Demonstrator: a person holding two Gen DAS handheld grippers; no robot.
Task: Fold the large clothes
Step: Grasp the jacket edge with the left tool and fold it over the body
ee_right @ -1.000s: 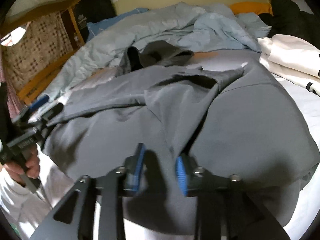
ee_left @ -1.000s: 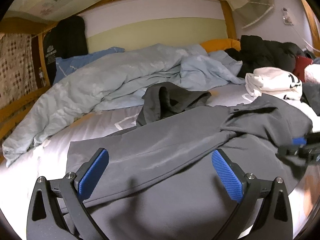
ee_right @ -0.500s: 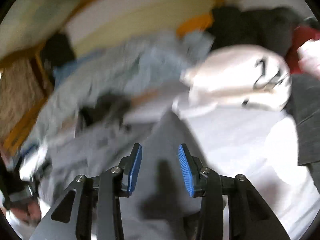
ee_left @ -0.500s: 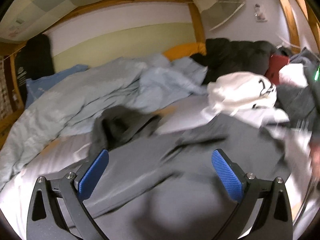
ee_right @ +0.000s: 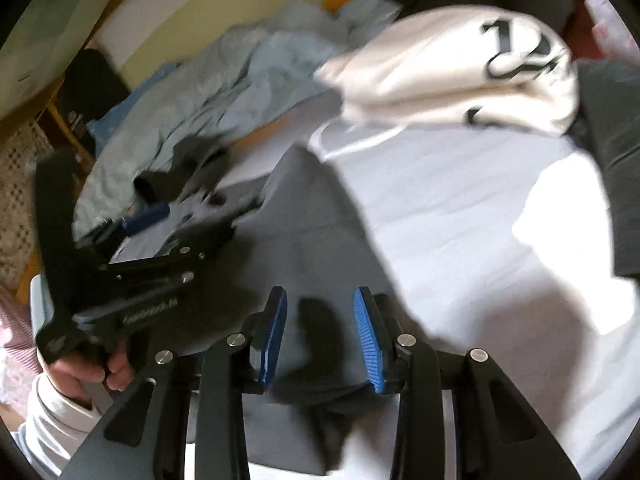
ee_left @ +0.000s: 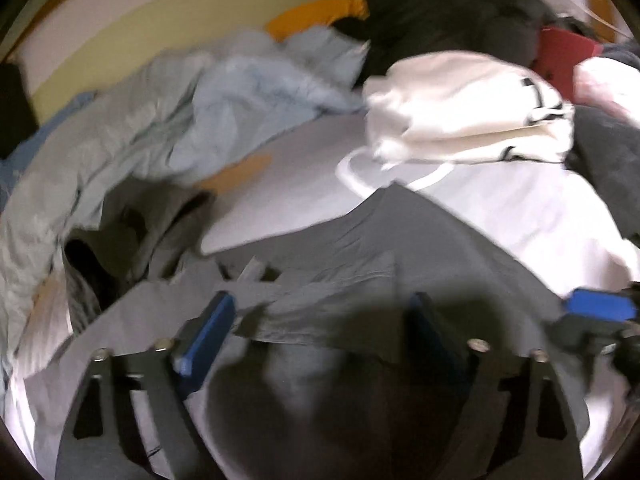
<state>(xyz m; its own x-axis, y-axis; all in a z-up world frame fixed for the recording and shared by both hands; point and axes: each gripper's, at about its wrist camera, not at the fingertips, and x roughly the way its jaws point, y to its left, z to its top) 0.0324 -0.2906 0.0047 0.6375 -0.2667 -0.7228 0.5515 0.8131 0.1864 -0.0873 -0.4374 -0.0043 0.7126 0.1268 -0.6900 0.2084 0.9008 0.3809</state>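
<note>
A large grey garment lies spread on the white bed sheet, with a dark hood or sleeve bunched at its left. My left gripper hovers low over a creased fold of it. Its jaws are closing with grey fabric between the blue pads, which do not press on it. One blue pad of the right gripper shows at the right edge. In the right wrist view my right gripper stands partly open over the grey garment near its right edge. The left gripper, held by a hand, is at the left.
A folded white sweatshirt with black print lies just beyond the garment. A crumpled light blue duvet fills the back left. Dark clothes and a red item pile at the back right. A dark grey folded piece lies right.
Both grippers have swung to the right across the grey garment, towards the white sweatshirt. The left jaws stand narrower than before. The right jaws look about the same.
</note>
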